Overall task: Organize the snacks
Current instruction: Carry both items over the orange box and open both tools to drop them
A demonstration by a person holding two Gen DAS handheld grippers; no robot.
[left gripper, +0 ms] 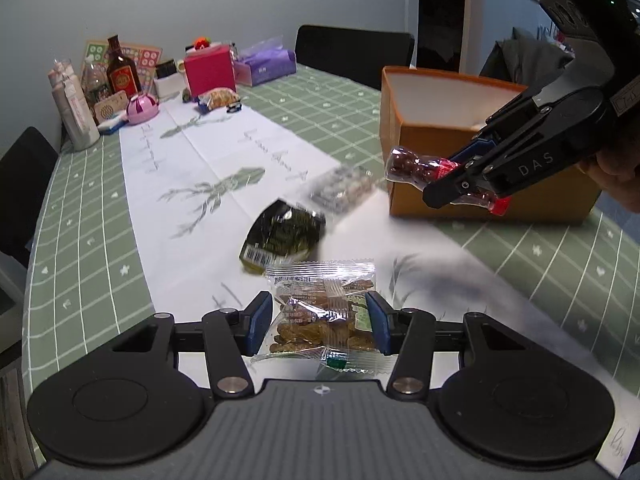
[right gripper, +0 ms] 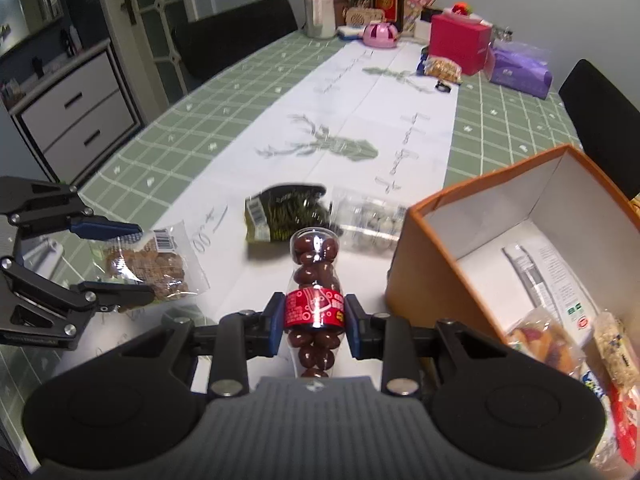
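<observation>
My left gripper [left gripper: 320, 320] is shut on a clear packet of brown snacks [left gripper: 324, 312], held above the white runner; it also shows at the left of the right wrist view [right gripper: 152, 264]. My right gripper [right gripper: 316, 316] is shut on a small clear bottle of brown chocolate beans [right gripper: 314, 264] with a red label, held lying forward; it shows in the left wrist view [left gripper: 412, 166] beside the orange box [left gripper: 436, 140]. The box [right gripper: 432, 272] is open and holds several snack packets [right gripper: 560, 340]. A dark green packet [left gripper: 280, 236] and a clear packet of pale sweets [left gripper: 340, 188] lie on the runner.
The green checked tablecloth [left gripper: 80, 240] carries clutter at the far end: a brown bottle [left gripper: 122, 68], a pink box [left gripper: 210, 68], a purple tissue pack [left gripper: 266, 64], a pink round thing [left gripper: 142, 108]. Black chairs [left gripper: 352, 54] stand around. A white drawer cabinet [right gripper: 76, 112] stands at the left.
</observation>
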